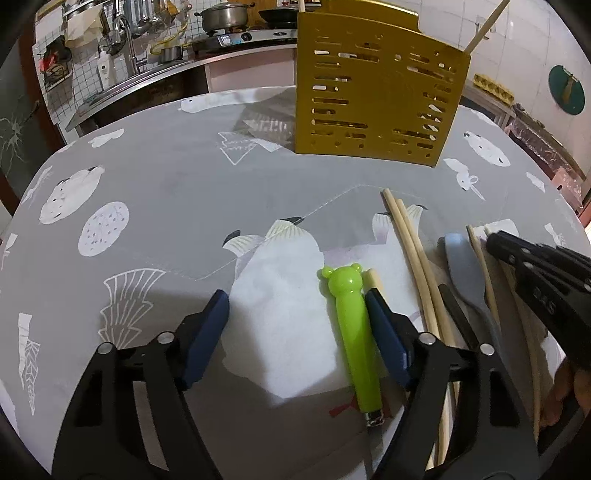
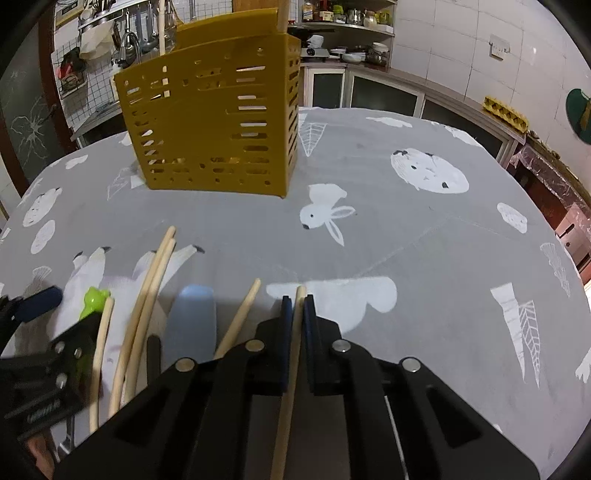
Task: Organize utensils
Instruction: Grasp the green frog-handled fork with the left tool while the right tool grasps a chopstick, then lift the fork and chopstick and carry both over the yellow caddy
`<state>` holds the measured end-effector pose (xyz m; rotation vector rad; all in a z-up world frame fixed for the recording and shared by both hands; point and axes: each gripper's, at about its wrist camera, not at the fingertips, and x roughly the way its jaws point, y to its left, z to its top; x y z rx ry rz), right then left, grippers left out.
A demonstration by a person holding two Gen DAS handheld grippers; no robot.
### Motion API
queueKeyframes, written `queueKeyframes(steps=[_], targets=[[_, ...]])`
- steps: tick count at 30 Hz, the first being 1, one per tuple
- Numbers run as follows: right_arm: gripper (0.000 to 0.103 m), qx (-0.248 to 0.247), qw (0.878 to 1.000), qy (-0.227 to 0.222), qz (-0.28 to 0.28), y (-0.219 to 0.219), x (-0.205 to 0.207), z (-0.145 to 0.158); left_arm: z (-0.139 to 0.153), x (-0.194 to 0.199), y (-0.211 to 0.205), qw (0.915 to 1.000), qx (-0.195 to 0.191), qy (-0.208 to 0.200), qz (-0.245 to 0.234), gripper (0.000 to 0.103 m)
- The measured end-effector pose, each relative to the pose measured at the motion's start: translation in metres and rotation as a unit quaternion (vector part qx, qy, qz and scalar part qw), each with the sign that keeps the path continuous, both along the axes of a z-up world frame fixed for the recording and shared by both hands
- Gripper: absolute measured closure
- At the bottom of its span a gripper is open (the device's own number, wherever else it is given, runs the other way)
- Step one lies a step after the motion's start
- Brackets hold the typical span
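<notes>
A yellow slotted utensil holder [image 1: 380,99] [image 2: 214,122] stands upright at the back of the table with chopsticks poking out of it. My left gripper [image 1: 295,306] is open, its blue pads [image 1: 210,332] set wide around a green bear-headed utensil handle [image 1: 351,328]; the right pad lies against the handle, the left pad is well clear. My right gripper [image 2: 297,302] is shut on a single wooden chopstick [image 2: 291,362]. Loose chopsticks [image 1: 413,258] [image 2: 147,291] and a pale blue spoon [image 1: 465,269] [image 2: 194,317] lie between the two grippers.
The table wears a grey cloth [image 1: 166,206] printed with white animals and leaves. A kitchen counter with a pot and stove [image 1: 225,22] runs behind, and shelves with jars [image 2: 343,22] stand at the back. A hand [image 1: 569,391] shows at the right edge.
</notes>
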<state>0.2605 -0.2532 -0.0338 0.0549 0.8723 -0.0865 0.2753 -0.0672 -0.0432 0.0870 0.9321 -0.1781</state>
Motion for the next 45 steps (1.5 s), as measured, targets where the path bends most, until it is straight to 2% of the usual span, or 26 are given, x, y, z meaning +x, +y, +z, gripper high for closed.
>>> queueKeyframes(steps=[4, 7, 9, 15, 21, 28, 33, 38, 42, 45], targets=[[0.096, 0.009, 1.0, 0.0, -0.011, -0.012, -0.013, 0.0, 0.001, -0.001, -0.004, 1.0, 0.0, 0.003, -0.007, 0.044], [0.096, 0.019, 1.0, -0.001, -0.02, -0.02, -0.018, -0.001, 0.002, -0.001, -0.009, 0.9999, 0.003, 0.004, -0.012, 0.056], [0.096, 0.029, 0.999, 0.003, -0.022, -0.024, -0.015, -0.003, 0.002, 0.0, -0.013, 0.9998, 0.0, 0.006, -0.019, 0.068], [0.096, 0.034, 0.999, 0.022, -0.025, -0.026, -0.002, -0.002, 0.004, 0.009, -0.014, 0.9995, -0.009, 0.025, -0.017, 0.082], [0.096, 0.057, 0.997, 0.03, -0.03, -0.03, 0.0, -0.001, 0.004, 0.012, -0.013, 0.9993, -0.014, 0.029, -0.019, 0.084], [0.097, 0.07, 0.997, -0.01, -0.038, -0.035, -0.017, 0.012, 0.011, 0.002, -0.013, 0.9996, -0.009, 0.006, -0.025, 0.084], [0.097, 0.078, 0.994, -0.061, -0.042, -0.04, -0.037, 0.033, 0.033, -0.013, -0.011, 0.9981, -0.004, -0.052, -0.031, 0.084], [0.097, 0.072, 0.989, -0.119, -0.048, -0.04, -0.055, 0.059, 0.058, -0.028, -0.005, 0.9946, -0.016, -0.098, -0.032, 0.085], [0.097, 0.059, 0.983, -0.166, -0.051, -0.038, -0.071, 0.081, 0.075, -0.043, -0.001, 0.989, -0.009, -0.144, -0.032, 0.085], [0.097, 0.052, 0.977, -0.2, -0.052, -0.035, -0.081, 0.095, 0.087, -0.053, 0.006, 0.985, -0.02, -0.168, -0.032, 0.085]])
